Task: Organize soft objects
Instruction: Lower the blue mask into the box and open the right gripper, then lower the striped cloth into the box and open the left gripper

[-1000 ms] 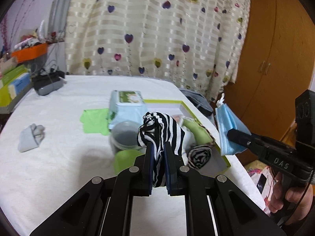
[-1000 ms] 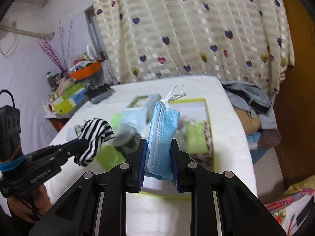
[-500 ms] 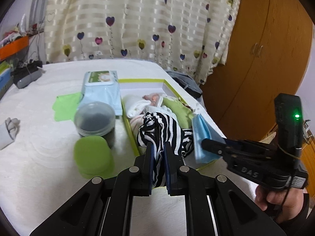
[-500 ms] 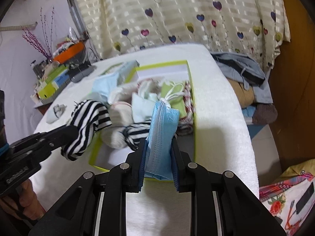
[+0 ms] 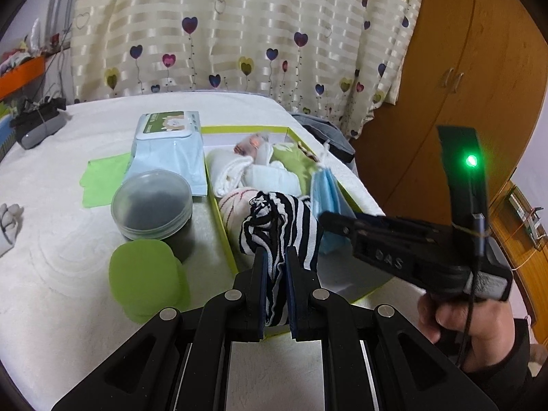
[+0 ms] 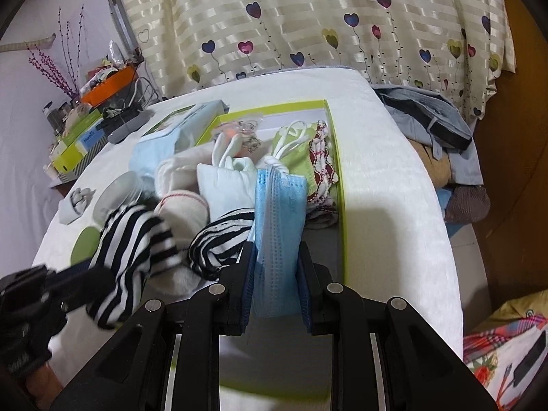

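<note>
**Carrying two soft items to the green-rimmed box**

Left wrist view: The left tool [image 5: 274, 263] is pressed together on a striped sock [image 5: 279, 226], which stands bunched above the fingers and hangs over the near left part of the open box [image 5: 224, 236]. The right tool [image 5: 328, 221] reaches in from the right, its tip at a blue face mask [image 5: 325, 191] that sits above the box's right side. Judgement: transport is nearly done and both items are at the drop stage. The next move calls for lowering the sock into a free gap and spreading the fingers. Outside the box, on the white-covered desk [image 5: 68, 267], stand a wipes pack [image 5: 167, 150], a lidded round tub [image 5: 152, 205] and a green round pad [image 5: 145, 274]. Only this view shows the hand [image 5: 469, 322] gripping the right handle and its lit green lamp.

Right wrist view: The right tool [image 6: 275, 267] pinches the folded mask [image 6: 279, 226] upright, ear loops at the top, over the near right area of the box [image 6: 340, 185]. The striped sock [image 6: 133, 257] shows at lower left, held by the left tool. Only this view reveals a second striped sock [image 6: 219, 239] already lying in the box beside the mask, plus white bundles and a red-patterned cloth [image 6: 322, 161] along the right wall. Bare grey floor remains at the near right corner, probably the best spot for the mask.
</note>
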`<state>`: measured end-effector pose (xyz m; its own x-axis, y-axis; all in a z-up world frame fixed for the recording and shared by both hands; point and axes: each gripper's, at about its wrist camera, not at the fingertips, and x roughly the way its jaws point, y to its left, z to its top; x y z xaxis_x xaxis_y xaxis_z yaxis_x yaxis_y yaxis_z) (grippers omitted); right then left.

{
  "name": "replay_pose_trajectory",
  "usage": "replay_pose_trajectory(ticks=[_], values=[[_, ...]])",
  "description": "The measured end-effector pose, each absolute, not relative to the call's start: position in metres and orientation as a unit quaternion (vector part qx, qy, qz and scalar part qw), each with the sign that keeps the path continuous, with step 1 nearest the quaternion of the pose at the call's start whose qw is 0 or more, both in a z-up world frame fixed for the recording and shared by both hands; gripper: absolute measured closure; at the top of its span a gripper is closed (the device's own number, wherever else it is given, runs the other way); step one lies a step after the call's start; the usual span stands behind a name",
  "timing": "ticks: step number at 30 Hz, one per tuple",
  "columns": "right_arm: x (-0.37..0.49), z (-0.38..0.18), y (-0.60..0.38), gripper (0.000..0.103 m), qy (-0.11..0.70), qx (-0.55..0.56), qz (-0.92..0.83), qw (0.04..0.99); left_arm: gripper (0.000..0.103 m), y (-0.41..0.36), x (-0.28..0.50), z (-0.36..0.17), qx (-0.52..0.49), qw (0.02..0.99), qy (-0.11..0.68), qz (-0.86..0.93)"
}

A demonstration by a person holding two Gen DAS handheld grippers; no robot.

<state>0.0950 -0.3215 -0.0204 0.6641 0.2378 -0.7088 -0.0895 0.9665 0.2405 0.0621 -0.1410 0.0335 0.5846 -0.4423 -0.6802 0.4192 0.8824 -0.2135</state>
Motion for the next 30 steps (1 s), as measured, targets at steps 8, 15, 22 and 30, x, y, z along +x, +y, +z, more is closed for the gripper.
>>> replay_pose_trajectory(ticks=[8,15,22,30], values=[[0.109,-0.015,-0.326,0.069,0.388,0.090,0.086,0.913,0.094,-0.148,0.071,0.030,-0.014,0.886,0.392,-0.247],[0.081,-0.008,-0.332,0.057,0.373,0.087,0.091,0.919,0.094,-0.163,0.070,0.026,-0.007,0.880,0.396,-0.263],[0.063,-0.001,-0.347,0.057,0.361,0.091,0.071,0.926,0.094,-0.188,0.071,0.019,0.007,0.869,0.405,-0.284],[0.056,0.001,-0.361,0.057,0.355,0.101,0.062,0.927,0.081,-0.201,0.074,0.010,0.019,0.863,0.415,-0.287]])
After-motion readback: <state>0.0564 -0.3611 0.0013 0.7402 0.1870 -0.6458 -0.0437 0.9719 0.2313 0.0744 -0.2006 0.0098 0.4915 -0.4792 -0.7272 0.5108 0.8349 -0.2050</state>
